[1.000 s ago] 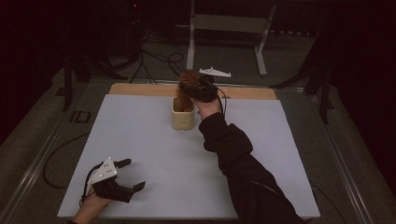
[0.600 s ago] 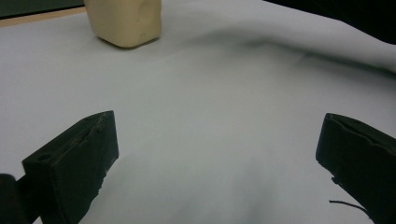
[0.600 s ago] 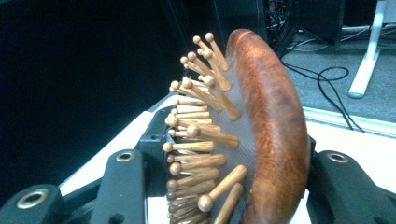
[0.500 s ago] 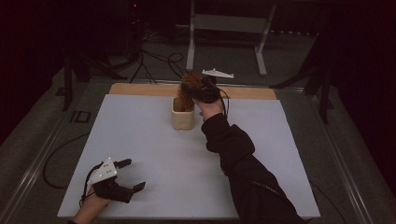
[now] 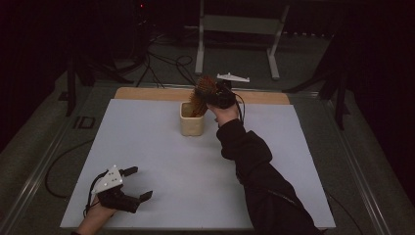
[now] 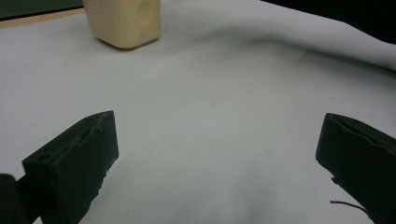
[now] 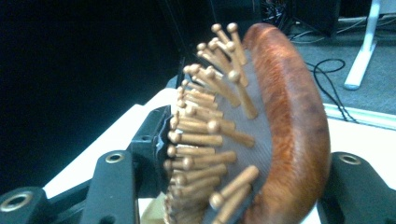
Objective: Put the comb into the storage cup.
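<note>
A: Right arm pose?
B: Extended toward 12 o'clock; the right gripper (image 5: 211, 94) has just been opening, jaws flanking the oval wooden hairbrush with ball-tipped pegs (image 7: 261, 135), which stands in the cream square cup (image 5: 191, 120).
A: Left?
B: The left gripper (image 5: 133, 183) rests at 7 o'clock on the matte white table (image 5: 161, 161), jaws apart.

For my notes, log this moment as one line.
right gripper: fingers just opening around hairbrush standing in cup | left gripper: open, idle on table

My reddish-brown wooden hairbrush (image 5: 202, 94), its oval head studded with round-tipped wooden pins, stands tilted with its handle down inside the cream square cup (image 5: 191, 125) at the far middle of the white tabletop (image 5: 161, 161).
</note>
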Tool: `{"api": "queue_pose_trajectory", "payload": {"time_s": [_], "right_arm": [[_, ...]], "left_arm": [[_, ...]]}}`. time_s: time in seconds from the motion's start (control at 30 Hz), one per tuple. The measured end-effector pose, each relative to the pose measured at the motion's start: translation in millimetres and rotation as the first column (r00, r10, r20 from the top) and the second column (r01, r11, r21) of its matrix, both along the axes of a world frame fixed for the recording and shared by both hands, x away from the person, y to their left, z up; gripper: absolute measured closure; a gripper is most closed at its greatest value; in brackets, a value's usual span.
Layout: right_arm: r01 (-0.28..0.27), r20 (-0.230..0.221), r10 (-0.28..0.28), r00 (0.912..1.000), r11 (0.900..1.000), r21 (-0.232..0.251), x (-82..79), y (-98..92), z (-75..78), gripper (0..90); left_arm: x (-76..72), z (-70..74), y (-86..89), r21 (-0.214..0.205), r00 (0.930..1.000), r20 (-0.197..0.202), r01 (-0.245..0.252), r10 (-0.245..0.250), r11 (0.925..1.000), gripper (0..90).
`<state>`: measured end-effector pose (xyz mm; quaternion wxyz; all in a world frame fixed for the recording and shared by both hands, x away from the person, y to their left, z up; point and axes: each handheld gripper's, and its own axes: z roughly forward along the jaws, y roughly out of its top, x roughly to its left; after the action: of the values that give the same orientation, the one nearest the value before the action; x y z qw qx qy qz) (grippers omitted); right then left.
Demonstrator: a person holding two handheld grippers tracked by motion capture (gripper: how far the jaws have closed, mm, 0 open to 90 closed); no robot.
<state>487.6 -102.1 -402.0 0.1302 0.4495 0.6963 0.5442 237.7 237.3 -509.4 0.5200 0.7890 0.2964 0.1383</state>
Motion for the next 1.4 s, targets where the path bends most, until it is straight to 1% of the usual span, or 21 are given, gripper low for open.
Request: {"api": "queue_pose_trajectory", "payload": {"time_s": [0.17,0.23,0.27,0.33,0.37,0.4,0.43,0.5,0.6,0.67,0.73,0.8,0.9,1.03,1.1,1.17,1.23,1.3,1.4], "right_arm": [[-0.002,0.013,0.003,0.9999,0.9994,-0.036,-0.1,0.4,-0.3,41.1],[-0.010,0.011,0.010,0.9999,0.9989,-0.046,1.0,-0.3,0.3,38.9],[-0.015,0.010,0.015,0.9998,0.9988,-0.047,1.6,-0.9,0.7,36.6],[-0.022,0.036,0.024,0.9990,0.9973,-0.070,1.0,-2.5,1.2,31.3],[-0.031,0.046,0.035,0.9983,0.9968,-0.074,0.3,-3.6,1.6,25.9],[-0.049,0.051,0.053,0.9973,0.9960,-0.075,0.0,-4.8,2.1,22.1],[-0.054,0.060,0.059,0.9965,0.9949,-0.085,-0.9,-5.9,2.3,18.2],[-0.064,0.070,0.070,0.9951,0.9938,-0.092,-2.7,-7.8,2.5,13.7],[-0.073,0.068,0.080,0.9945,0.9927,-0.096,-3.6,-9.7,1.3,13.2],[-0.078,0.067,0.087,0.9939,0.9883,-0.131,-5.4,-10.9,-1.3,11.9],[-0.102,0.060,0.111,0.9920,0.9844,-0.144,-6.7,-12.8,-3.4,10.1],[-0.115,0.073,0.128,0.9891,0.9797,-0.164,-8.7,-15.9,-5.0,9.8],[-0.112,0.078,0.126,0.9890,0.9808,-0.160,-11.4,-22.4,-6.5,9.8],[-0.120,0.084,0.134,0.9875,0.9810,-0.153,-16.1,-31.8,-9.7,9.6],[-0.125,0.080,0.139,0.9870,0.9791,-0.160,-19.4,-34.9,-10.9,9.6],[-0.121,0.093,0.140,0.9858,0.9757,-0.182,-22.0,-38.1,-11.6,9.6],[-0.124,0.096,0.144,0.9849,0.9744,-0.188,-23.4,-42.7,-12.8,9.6],[-0.126,0.095,0.147,0.9846,0.9726,-0.195,-23.8,-47.8,-15.3,9.6],[-0.122,0.082,0.141,0.9867,0.9724,-0.199,-24.0,-55.0,-20.3,9.6]], "left_arm": [[0.0,-0.2,-0.2,-0.001,1.0000,-0.001,0.001,-0.001,1.0000,0.1],[0.2,0.0,0.0,-0.003,1.0000,0.000,0.000,0.000,1.0000,0.1],[0.0,-0.1,0.0,-0.006,1.0000,0.000,-0.001,0.001,1.0000,0.1],[-0.1,-0.1,0.1,-0.002,1.0000,0.001,0.000,0.000,1.0000,0.1],[0.1,-0.2,0.2,-0.004,1.0000,0.001,0.000,0.000,1.0000,0.1],[0.4,-0.2,0.5,-0.004,1.0000,0.000,-0.001,0.001,1.0000,0.1],[0.5,-0.4,0.5,-0.005,1.0000,-0.002,-0.001,0.001,1.0000,0.1],[0.2,-0.5,0.0,-0.005,1.0000,-0.003,0.000,0.000,1.0000,0.1],[0.3,-0.1,-0.3,-0.005,1.0000,0.000,0.001,-0.001,1.0000,0.1],[0.0,-0.1,-0.6,-0.004,1.0000,0.000,0.002,-0.002,1.0000,0.1],[0.3,-0.2,-0.7,-0.004,1.0000,0.000,0.004,-0.004,1.0000,0.1],[0.6,-0.2,-0.5,-0.006,1.0000,0.000,0.002,-0.002,1.0000,0.1],[0.2,0.0,-0.9,-0.004,1.0000,0.001,0.005,-0.005,1.0000,0.1],[0.0,0.6,-1.8,-0.012,1.0000,0.000,0.003,-0.003,0.9999,0.1],[0.8,1.1,-2.4,-0.014,1.0000,0.001,0.007,-0.007,0.9999,0.1],[2.2,1.3,-2.9,-0.018,1.0000,0.001,0.003,-0.003,0.9998,0.1],[3.8,1.0,-3.3,-0.020,1.0000,-0.001,0.006,-0.006,0.9998,0.1],[4.6,0.3,-3.8,-0.019,1.0000,-0.003,0.008,-0.008,0.9998,0.1],[4.5,-0.2,-4.3,-0.014,1.0000,-0.004,0.008,-0.008,0.9999,0.1]]}}
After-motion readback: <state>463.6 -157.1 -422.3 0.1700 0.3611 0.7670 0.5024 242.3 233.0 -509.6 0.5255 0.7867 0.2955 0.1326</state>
